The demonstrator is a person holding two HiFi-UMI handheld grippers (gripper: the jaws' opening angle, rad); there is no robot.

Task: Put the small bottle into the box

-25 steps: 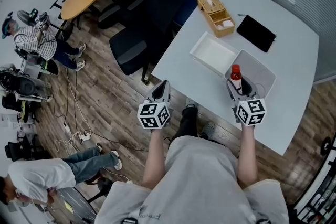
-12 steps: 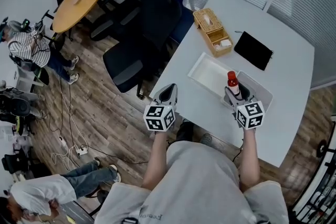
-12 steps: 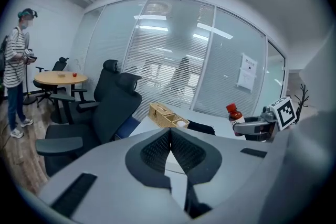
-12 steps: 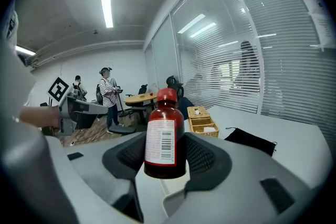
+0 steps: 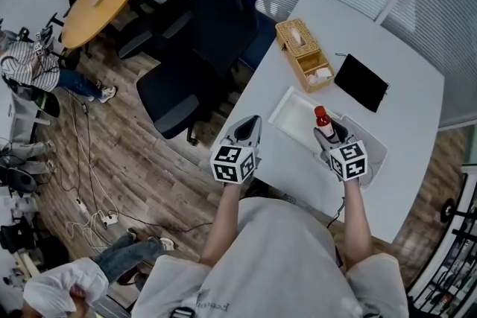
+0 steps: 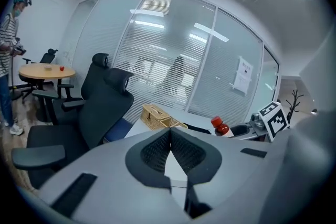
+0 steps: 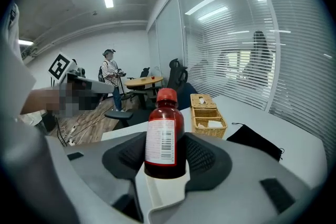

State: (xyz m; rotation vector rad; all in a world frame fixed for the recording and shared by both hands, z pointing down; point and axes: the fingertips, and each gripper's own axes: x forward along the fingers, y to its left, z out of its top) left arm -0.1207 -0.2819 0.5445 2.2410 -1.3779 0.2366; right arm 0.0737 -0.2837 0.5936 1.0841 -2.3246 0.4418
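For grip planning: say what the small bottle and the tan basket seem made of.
The small bottle: likely glossy see-through plastic, maybe glass; dark red shows through, with a red cap and a paper-looking barcode label. The basket: matte woven wicker or rattan; the weave shows.

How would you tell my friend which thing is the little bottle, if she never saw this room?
Find the big white table, then the right gripper held over its near side. The small bottle stands upright between that gripper's jaws. It is dark red with a red cap and a white label, unlike the woven basket and the flat black pouch farther back.
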